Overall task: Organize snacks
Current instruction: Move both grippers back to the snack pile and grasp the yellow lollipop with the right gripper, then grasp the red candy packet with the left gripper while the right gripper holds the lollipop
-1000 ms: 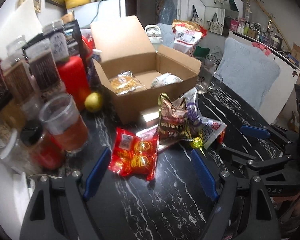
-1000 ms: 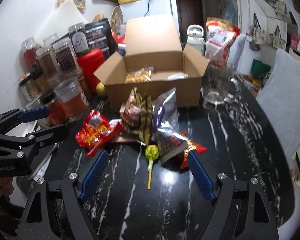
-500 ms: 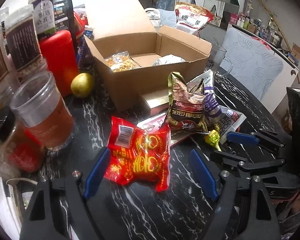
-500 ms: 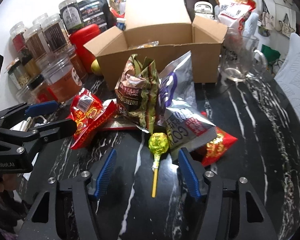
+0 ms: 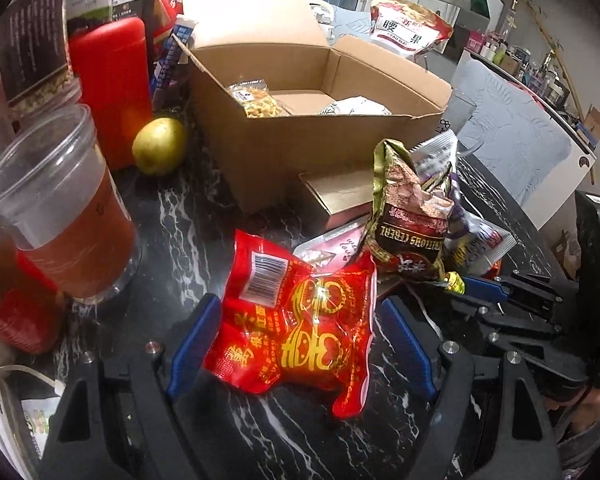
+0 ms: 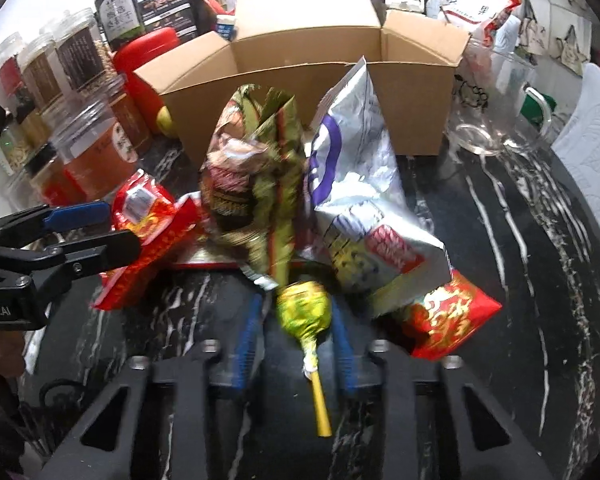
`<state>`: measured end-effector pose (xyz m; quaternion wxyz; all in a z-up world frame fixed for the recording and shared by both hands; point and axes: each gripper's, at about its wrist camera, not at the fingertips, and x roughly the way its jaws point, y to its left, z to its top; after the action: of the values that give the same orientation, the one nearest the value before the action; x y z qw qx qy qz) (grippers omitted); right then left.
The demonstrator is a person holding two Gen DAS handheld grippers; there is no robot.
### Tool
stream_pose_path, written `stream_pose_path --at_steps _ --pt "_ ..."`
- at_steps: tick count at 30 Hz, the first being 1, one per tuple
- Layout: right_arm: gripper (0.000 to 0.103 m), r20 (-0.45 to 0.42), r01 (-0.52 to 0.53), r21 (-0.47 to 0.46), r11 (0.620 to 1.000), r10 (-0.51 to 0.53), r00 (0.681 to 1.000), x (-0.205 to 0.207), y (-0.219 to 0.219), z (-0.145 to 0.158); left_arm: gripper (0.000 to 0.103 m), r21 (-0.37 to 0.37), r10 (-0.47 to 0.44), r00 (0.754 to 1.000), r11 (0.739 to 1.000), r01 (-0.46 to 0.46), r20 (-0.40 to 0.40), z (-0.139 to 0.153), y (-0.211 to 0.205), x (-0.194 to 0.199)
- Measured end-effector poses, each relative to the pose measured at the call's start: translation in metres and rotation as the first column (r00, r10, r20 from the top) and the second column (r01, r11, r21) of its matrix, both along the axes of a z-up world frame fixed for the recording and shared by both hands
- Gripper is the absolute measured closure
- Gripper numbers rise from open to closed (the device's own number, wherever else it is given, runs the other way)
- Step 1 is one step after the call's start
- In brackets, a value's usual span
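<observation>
A red snack packet (image 5: pixel 296 320) lies on the black marble table between the open blue fingers of my left gripper (image 5: pixel 300 344); no finger presses it. My right gripper (image 6: pixel 296 340) has its jaws narrowed around a yellow-green lollipop (image 6: pixel 304 312) with a yellow stick; small gaps still show on both sides. Behind stand a brown-gold bag (image 6: pixel 256 184), a silver bag (image 6: pixel 360 200) and another red packet (image 6: pixel 448 320). An open cardboard box (image 5: pixel 320 136) holds two snack packets. The red packet and left gripper also show in the right wrist view (image 6: pixel 148 232).
Jars (image 6: pixel 72 64), a red container (image 5: pixel 112 88), a plastic cup of orange liquid (image 5: pixel 60 208) and a yellow-green fruit (image 5: pixel 158 146) crowd the left. A glass mug (image 6: pixel 496 112) stands right of the box. A small gold box (image 5: pixel 340 196) lies before the carton.
Both grippers moved forward to the snacks. The left now straddles the red packet. The right narrowed its jaws around the lollipop head.
</observation>
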<state>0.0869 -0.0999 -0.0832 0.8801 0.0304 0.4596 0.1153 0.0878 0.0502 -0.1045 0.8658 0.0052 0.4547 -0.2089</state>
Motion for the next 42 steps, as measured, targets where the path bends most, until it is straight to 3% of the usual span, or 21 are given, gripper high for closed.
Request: stream_pose_path --at_steps 9,13,17,24,25,26,27,29,36,42 --pt "0.079 -0.002 -0.012 0.008 1.0 0.012 1.0 0.001 0.003 -0.001 0.021 0.045 0.006 0.996 0.999 -0.002 -0.087 -0.025 -0.002 0.015" --pt "0.079 -0.002 -0.015 0.011 1.0 0.015 1.0 0.002 0.003 -0.001 0.021 0.051 -0.003 0.998 0.999 0.007 -0.07 -0.026 -0.002 0.013" --pt "0.079 0.001 -0.022 0.005 1.0 0.022 1.0 0.002 0.003 -0.001 0.021 0.104 -0.023 0.999 0.994 0.026 -0.034 -0.028 -0.009 0.008" --pt "0.079 0.003 -0.037 0.014 0.999 0.037 0.999 -0.001 0.004 0.0 0.03 0.132 -0.012 1.0 0.991 0.01 0.018 -0.028 -0.011 0.0" --pt "0.079 0.002 -0.038 0.016 0.999 0.038 0.999 -0.001 0.004 0.0 0.032 0.134 -0.011 1.0 0.991 0.008 0.023 -0.028 -0.011 -0.002" --pt "0.079 0.002 -0.039 0.018 0.999 0.039 0.999 -0.002 0.003 0.0 0.051 0.126 -0.017 0.999 0.992 0.012 0.035 -0.025 -0.012 -0.006" --pt "0.079 0.001 -0.04 0.021 0.999 0.04 0.999 -0.002 0.003 0.0 0.058 0.13 -0.022 0.998 0.991 0.014 0.057 -0.02 -0.015 -0.013" --pt "0.079 0.001 -0.041 0.026 0.999 0.041 0.999 -0.003 0.002 0.001 0.06 0.178 0.0 0.997 0.984 -0.013 0.074 -0.015 -0.017 -0.018" --pt "0.08 0.013 -0.043 0.054 0.998 0.042 0.999 -0.016 -0.001 0.003 0.061 0.086 0.038 0.999 0.995 -0.041 0.037 -0.01 -0.003 -0.025" --pt "0.08 0.048 -0.045 0.052 0.998 0.043 0.998 -0.028 -0.001 0.013 0.061 0.07 0.059 0.997 0.996 -0.063 0.052 0.0 0.004 -0.041"
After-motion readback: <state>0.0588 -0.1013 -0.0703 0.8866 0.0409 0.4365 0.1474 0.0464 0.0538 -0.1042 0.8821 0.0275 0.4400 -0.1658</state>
